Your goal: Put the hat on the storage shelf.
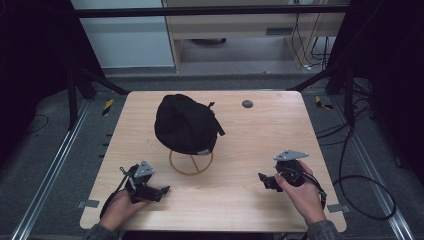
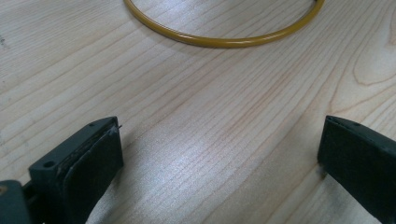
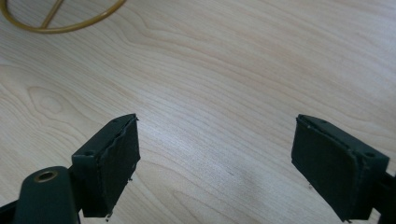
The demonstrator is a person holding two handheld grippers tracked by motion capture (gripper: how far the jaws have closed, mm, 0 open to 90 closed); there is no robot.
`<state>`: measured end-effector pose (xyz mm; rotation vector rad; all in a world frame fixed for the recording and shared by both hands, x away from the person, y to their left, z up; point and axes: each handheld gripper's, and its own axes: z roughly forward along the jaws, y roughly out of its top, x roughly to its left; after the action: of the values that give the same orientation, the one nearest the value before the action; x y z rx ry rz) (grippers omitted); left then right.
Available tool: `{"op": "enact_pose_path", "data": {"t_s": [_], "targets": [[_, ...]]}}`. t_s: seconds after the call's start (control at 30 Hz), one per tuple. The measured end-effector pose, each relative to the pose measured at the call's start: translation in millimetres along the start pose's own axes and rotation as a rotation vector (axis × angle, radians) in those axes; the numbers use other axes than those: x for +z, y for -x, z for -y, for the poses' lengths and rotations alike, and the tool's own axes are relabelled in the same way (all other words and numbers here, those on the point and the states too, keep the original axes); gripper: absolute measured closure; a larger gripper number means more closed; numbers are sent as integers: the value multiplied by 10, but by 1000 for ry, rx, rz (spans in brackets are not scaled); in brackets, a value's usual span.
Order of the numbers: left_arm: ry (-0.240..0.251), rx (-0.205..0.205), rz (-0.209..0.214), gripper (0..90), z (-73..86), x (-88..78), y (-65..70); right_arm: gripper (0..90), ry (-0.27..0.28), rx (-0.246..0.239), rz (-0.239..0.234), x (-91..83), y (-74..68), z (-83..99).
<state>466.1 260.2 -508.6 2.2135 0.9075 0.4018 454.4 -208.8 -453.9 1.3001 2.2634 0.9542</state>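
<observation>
While black cap (image 1: 186,124) crowns yellow wire stand (image 1: 191,163), both grippers' jaws gape over woodgrain table (image 1: 260,135).

A cap (image 1: 186,123) sits on a stand (image 1: 191,163) mid-table (image 1: 260,135), between both claws.

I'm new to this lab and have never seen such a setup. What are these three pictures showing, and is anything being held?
No robot here: a person holds a two-jaw grasping tool in each hand. The high view looks down on a light wooden table; the left tool and the right tool rest low near its front edge. The other two pictures come from small cameras riding on each tool, looking out between its black jaws at the wood. On the table stands a black fabric cap draped over a yellow wire stand with a ring base; a small grey round disc sits near the far edge. Both tools are open and hold nothing.
</observation>
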Motion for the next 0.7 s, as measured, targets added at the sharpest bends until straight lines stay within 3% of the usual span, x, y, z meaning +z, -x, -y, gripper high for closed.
{"op": "enact_pose_path", "data": {"t_s": [0.33,0.7], "targets": [[0,-2,-3,0,1,-1,4,161,-26,17,-8,239,13,67],[0,-3,-4,0,1,-1,5,163,-21,18,-39,422,-115,68]]}}
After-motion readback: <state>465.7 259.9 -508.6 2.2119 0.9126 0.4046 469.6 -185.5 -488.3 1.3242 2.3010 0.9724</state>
